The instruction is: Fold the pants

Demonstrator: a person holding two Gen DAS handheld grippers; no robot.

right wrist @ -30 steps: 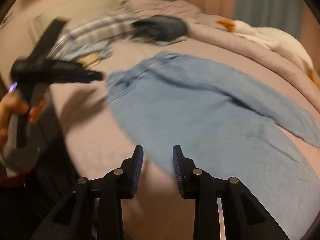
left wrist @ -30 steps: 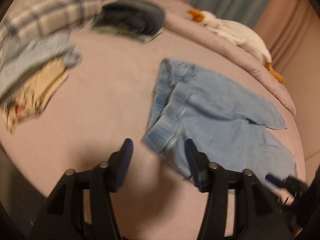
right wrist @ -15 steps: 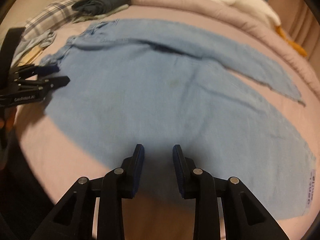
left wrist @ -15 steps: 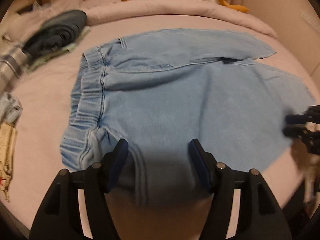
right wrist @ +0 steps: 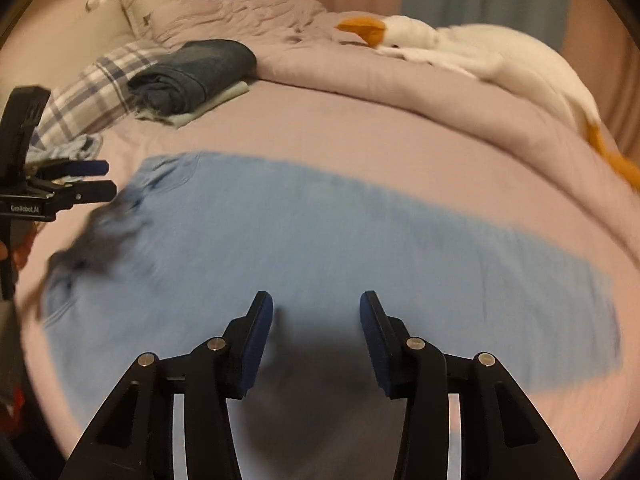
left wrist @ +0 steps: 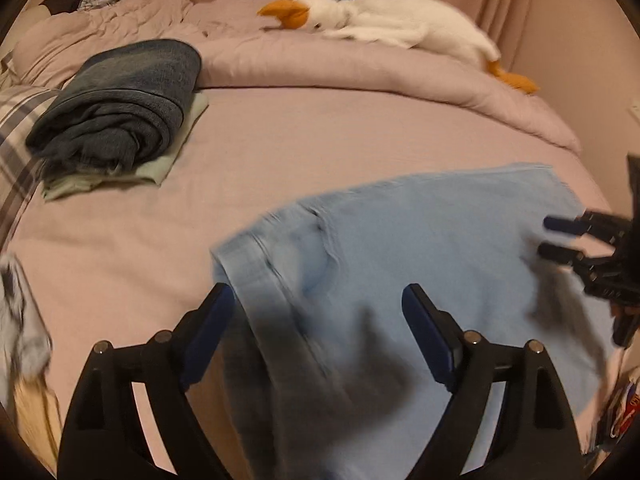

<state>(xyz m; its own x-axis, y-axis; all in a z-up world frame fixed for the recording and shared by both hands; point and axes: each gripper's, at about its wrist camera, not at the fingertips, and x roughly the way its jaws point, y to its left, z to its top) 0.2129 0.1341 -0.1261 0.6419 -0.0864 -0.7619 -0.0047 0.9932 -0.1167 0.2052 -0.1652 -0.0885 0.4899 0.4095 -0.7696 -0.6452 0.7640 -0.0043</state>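
Note:
Light blue denim pants (left wrist: 420, 256) lie flat on the pink bed, blurred by motion; in the right wrist view (right wrist: 320, 240) they stretch from the waistband at left to the leg hem at right. My left gripper (left wrist: 316, 312) is open and empty, low over the waistband end. It also shows at the left edge of the right wrist view (right wrist: 94, 178). My right gripper (right wrist: 316, 320) is open and empty, low over the near edge of the pants. It shows at the right of the left wrist view (left wrist: 554, 238).
A folded dark blue garment (left wrist: 120, 104) lies on a pale green one at the back left, beside a plaid cloth (right wrist: 92, 92). A white plush goose (left wrist: 392, 28) lies on the rolled pink duvet (left wrist: 360, 68) along the far side. Curtains hang behind.
Both grippers have opened wider and dropped closer to the pants. The pants now look narrower, a single strip rather than two spread legs. Both views swung toward the far side of the bed.

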